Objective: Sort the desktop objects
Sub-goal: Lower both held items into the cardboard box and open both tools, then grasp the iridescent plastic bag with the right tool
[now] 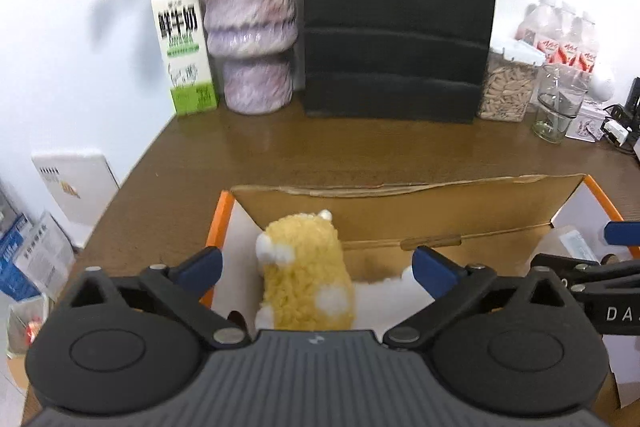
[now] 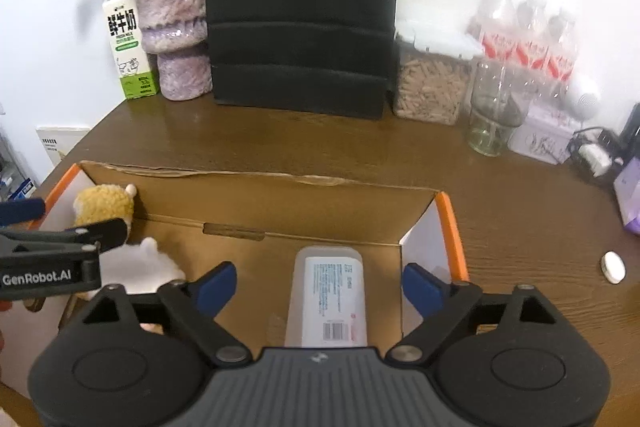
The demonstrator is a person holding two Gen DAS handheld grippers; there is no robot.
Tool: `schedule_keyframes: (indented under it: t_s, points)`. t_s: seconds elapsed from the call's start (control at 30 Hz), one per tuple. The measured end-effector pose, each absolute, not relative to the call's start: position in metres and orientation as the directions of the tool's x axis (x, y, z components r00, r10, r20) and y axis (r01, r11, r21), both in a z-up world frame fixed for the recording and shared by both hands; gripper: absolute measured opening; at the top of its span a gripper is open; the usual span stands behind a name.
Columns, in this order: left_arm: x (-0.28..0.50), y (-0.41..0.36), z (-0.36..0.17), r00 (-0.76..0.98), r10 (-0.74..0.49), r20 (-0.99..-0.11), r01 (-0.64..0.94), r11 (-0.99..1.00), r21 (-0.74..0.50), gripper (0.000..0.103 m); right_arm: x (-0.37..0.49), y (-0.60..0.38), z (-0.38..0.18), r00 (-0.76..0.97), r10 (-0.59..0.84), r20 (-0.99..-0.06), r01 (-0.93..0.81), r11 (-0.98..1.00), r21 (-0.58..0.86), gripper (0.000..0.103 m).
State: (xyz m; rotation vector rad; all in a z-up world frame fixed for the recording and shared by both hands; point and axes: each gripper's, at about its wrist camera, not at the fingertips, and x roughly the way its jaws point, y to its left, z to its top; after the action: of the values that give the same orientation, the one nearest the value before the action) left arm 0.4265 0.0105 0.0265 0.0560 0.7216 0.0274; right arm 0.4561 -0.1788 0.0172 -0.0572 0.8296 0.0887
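Observation:
An open cardboard box with orange edges stands on the brown desk. A yellow and white plush toy lies at its left end, between the wide-apart blue fingers of my left gripper, which is open and does not touch it. In the right wrist view the plush toy shows at the box's left end. A white labelled bottle lies flat inside the box, between the spread fingers of my right gripper, which is open with its pads clear of the bottle.
Along the back wall stand a milk carton, a purple vase with dried roses, a black paper bag, a seed jar, a glass and water bottles. A small white pill-shaped object lies on the desk right of the box.

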Motion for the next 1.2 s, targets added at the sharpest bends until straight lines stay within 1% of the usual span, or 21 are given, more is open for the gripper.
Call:
schedule_keyframes:
  t_s: [0.1,0.23,0.3,0.43,0.53,0.63,0.8,1.0,1.1,1.2]
  points:
    - [0.420,0.009,0.031,0.759,0.059,-0.648,-0.013,0.997,0.076,0.103,0.447,-0.179,0.025,0.682,0.051,-0.730,-0.099,0.995,-0.023,0.091]
    - [0.407,0.013,0.040,0.780,0.058,-0.623,-0.021,0.998,0.067,0.103,0.431,-0.183,0.037,0.699,0.054,-0.713,-0.096,0.995,-0.019,0.091]
    - [0.400,0.016,0.045,0.792,0.059,-0.608,-0.027,0.998,0.062,0.103,0.422,-0.185,0.044,0.709,0.057,-0.703,-0.095,0.995,-0.015,0.093]
    - [0.377,0.022,0.057,0.838,0.055,-0.543,-0.037,0.998,0.045,0.103,0.401,-0.188,0.056,0.731,0.071,-0.679,-0.100,0.995,-0.003,0.097]
    - [0.359,0.025,0.065,0.856,0.060,-0.514,-0.040,0.998,0.049,0.103,0.382,-0.189,0.066,0.745,0.091,-0.661,-0.123,0.992,-0.002,0.100]
    - [0.342,0.029,0.073,0.850,0.064,-0.523,-0.043,0.998,0.053,0.103,0.358,-0.191,0.076,0.754,0.132,-0.643,-0.155,0.988,0.022,0.103]
    - [0.300,0.039,0.082,0.877,0.042,-0.478,-0.029,0.999,0.036,0.103,0.314,-0.196,0.087,0.780,0.177,-0.600,-0.199,0.980,0.031,0.103]
    - [0.249,0.044,0.075,0.889,-0.004,-0.458,0.009,1.000,0.009,0.103,0.254,-0.204,0.084,0.808,0.203,-0.553,-0.234,0.972,0.015,0.103]
    - [0.218,0.044,0.065,0.902,0.003,-0.432,0.001,1.000,0.009,0.103,0.228,-0.211,0.073,0.807,0.230,-0.544,-0.243,0.969,0.050,0.103]
    - [0.188,0.047,0.049,0.913,-0.004,-0.407,-0.007,1.000,-0.027,0.103,0.199,-0.217,0.054,0.805,0.258,-0.535,-0.247,0.965,0.093,0.103]
